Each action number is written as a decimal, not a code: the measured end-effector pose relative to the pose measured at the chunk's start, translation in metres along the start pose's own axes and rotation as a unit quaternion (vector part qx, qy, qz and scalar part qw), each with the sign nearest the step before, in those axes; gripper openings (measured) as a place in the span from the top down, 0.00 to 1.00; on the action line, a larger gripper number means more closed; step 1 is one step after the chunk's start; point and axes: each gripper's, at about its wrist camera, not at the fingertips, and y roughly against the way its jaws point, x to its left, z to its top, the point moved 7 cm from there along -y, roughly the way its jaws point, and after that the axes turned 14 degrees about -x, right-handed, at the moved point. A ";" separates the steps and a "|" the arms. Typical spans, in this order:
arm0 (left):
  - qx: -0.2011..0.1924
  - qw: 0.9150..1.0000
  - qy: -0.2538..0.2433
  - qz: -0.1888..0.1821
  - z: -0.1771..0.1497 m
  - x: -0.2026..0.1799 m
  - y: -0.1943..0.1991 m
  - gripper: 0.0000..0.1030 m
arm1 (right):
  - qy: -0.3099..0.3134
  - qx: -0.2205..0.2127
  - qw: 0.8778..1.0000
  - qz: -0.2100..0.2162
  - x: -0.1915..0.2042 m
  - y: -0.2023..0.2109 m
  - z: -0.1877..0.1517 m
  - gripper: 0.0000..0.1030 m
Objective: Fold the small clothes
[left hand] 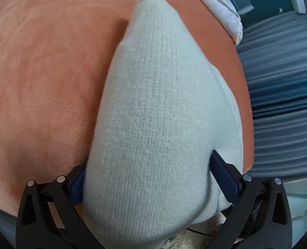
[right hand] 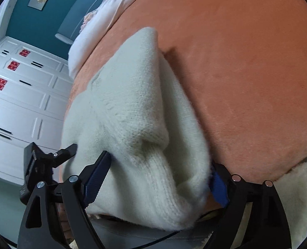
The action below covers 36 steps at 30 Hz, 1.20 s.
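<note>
Two grippers, each spread wide around one white knit garment (left hand: 153, 108) on an orange plush cover (left hand: 39, 72).

Left wrist view: left gripper (left hand: 147, 180) has blue pads on either side of the knit bulk, fingers apart, fabric filling the gap; real clamping, cannot tell. Garment runs away from the camera, tapering to a far tip. Grey striped bedding (left hand: 282, 95) at right, white cloth (left hand: 215, 2) at top.

Right wrist view: right gripper (right hand: 159, 178) straddles the bunched ribbed end of the garment, wide apart; grip, cannot tell. Left gripper shows at left, beside the knit. White drawer cabinet (right hand: 24, 95) behind, fluffy cream fabric (right hand: 298, 197) at lower right.
</note>
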 end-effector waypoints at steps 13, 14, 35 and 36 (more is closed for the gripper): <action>-0.012 0.995 -0.024 -0.094 0.032 -0.063 0.083 0.37 | 0.098 -0.093 0.990 0.035 0.103 0.071 0.021 0.64; -0.018 0.994 -0.028 -0.107 0.037 -0.070 0.095 0.37 | 0.108 -0.106 0.988 0.042 0.116 0.082 0.025 0.64; -0.158 0.982 -0.075 0.071 0.076 0.105 0.194 0.24 | 0.201 -0.069 0.977 -0.015 0.140 0.034 -0.059 0.60; -0.163 0.980 -0.087 0.077 0.071 0.105 0.199 0.24 | 0.218 -0.076 0.973 -0.011 0.146 0.038 -0.060 0.63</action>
